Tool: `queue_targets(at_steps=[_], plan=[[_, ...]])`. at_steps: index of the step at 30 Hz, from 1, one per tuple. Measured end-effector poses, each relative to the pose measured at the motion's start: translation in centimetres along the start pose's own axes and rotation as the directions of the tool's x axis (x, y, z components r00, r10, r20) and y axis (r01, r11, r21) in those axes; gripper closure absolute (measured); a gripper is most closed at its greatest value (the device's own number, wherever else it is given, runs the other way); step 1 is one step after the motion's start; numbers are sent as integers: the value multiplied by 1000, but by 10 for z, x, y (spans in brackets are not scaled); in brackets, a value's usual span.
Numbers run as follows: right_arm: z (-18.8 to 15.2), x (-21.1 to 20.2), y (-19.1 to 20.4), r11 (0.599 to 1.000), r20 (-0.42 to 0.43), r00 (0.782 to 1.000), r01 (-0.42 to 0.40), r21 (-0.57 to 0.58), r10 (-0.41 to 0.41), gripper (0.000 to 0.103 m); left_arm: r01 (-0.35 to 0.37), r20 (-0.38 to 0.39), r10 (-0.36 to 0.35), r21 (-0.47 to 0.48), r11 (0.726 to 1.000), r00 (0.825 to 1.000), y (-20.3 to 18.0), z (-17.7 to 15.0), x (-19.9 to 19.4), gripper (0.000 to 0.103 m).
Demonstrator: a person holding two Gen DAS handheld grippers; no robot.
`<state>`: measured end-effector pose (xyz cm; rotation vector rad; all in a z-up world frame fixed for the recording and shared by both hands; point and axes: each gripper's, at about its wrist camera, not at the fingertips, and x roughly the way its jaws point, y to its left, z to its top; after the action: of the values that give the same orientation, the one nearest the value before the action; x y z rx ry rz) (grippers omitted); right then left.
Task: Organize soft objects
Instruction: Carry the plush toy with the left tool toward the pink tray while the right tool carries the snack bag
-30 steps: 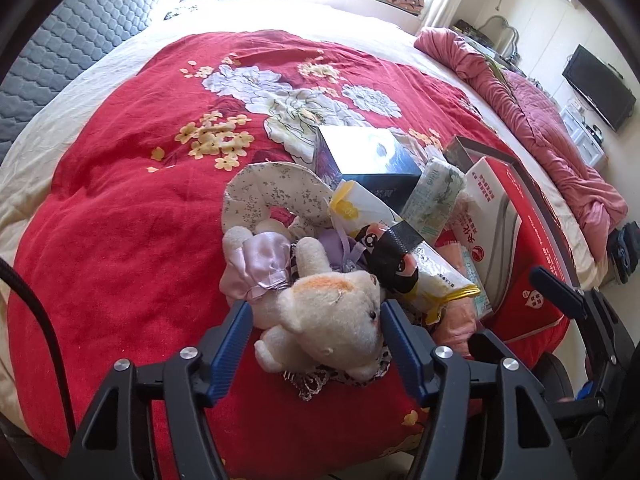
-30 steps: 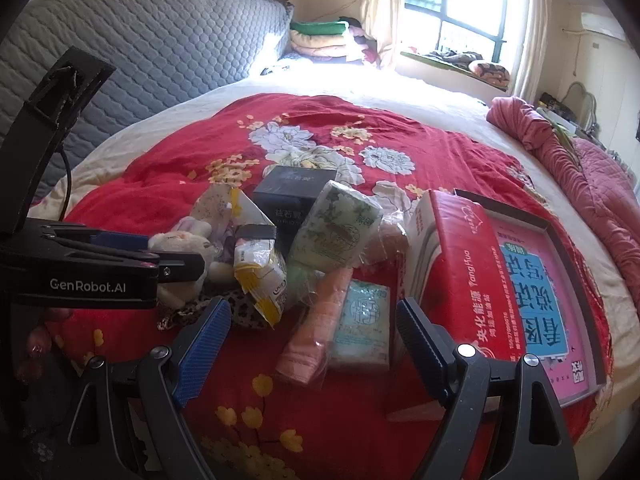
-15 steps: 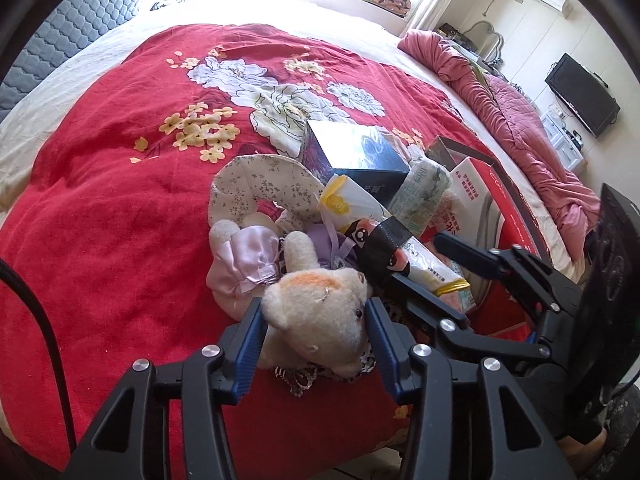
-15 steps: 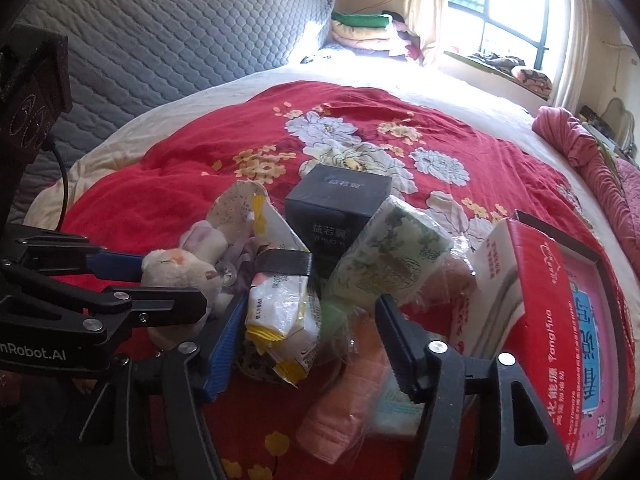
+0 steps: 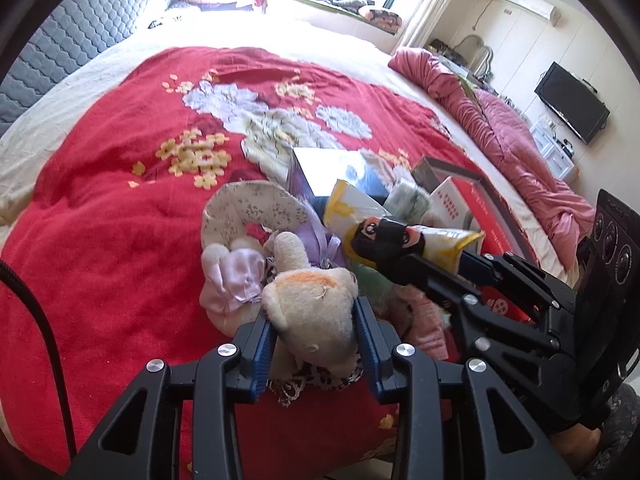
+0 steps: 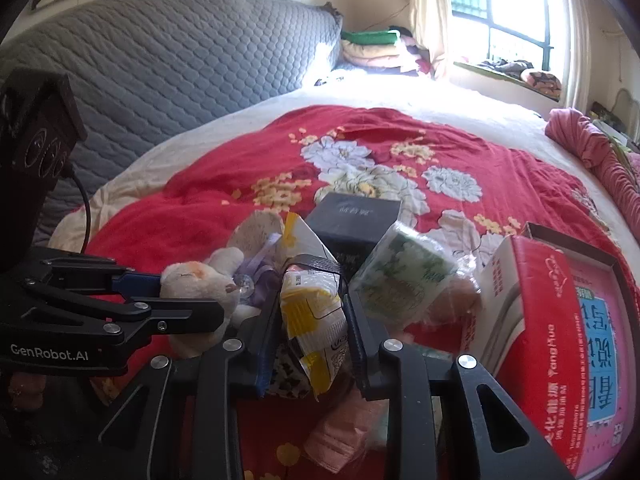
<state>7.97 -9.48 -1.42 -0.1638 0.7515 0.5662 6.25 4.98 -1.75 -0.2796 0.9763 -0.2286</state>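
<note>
A cream plush toy (image 5: 312,304) with a lilac bow lies on the red floral quilt (image 5: 100,240). My left gripper (image 5: 316,324) is shut on the plush toy's head; it also shows in the right wrist view (image 6: 192,284). My right gripper (image 6: 310,320) is shut on a yellow-and-white tissue pack (image 6: 312,312) with a black band; that pack also shows in the left wrist view (image 5: 400,236). A speckled cloth item (image 5: 252,208) lies behind the plush. A green-patterned tissue pack (image 6: 400,280) and a pink soft pack (image 6: 344,428) lie close by.
A dark box (image 6: 356,224) stands behind the pile. A red carton (image 6: 560,340) lies to the right. A grey quilted headboard (image 6: 160,80) is at the left, a pink duvet (image 5: 500,128) along the right, folded bedding (image 6: 372,46) at the back.
Both grippers have moved forward and closed: the left onto the plush toy, the right onto the yellow tissue pack. Both were open a second ago.
</note>
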Motion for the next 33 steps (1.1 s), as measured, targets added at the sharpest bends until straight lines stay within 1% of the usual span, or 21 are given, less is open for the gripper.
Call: queue_targets(at_steps=[4,7,12,16,21,25,33], plan=[[5,-19,-10,999,56,998,-1,33,-1,74,-4,37,4,-9,1000,999,-2,4,-13,65],[7,-28,-15,999,74,997,7,42,-10,75,-11,45,11,-11,1000,999,-5,6,-17,65],[10,-42,-25,996,107,994,-12,91,2,75,-14,59,14,-3,1000,998,-15,8,-25,65],[13,-63,-30,995,151,988,14,94,-28,75,-4,81,2,20,1000,997,-30,14,-37,65],[11,-98,-45,990,209,975,52,132,-79,75,12,105,-19,64,998,994,-58,24,-46,65],[6,-124,-63,980,237,963,90,178,-131,75,31,101,-43,113,993,994,-88,29,-43,65],[-20,-164,-112,937,241,939,166,306,-245,75,72,79,-91,226,971,993,-159,34,-30,65]])
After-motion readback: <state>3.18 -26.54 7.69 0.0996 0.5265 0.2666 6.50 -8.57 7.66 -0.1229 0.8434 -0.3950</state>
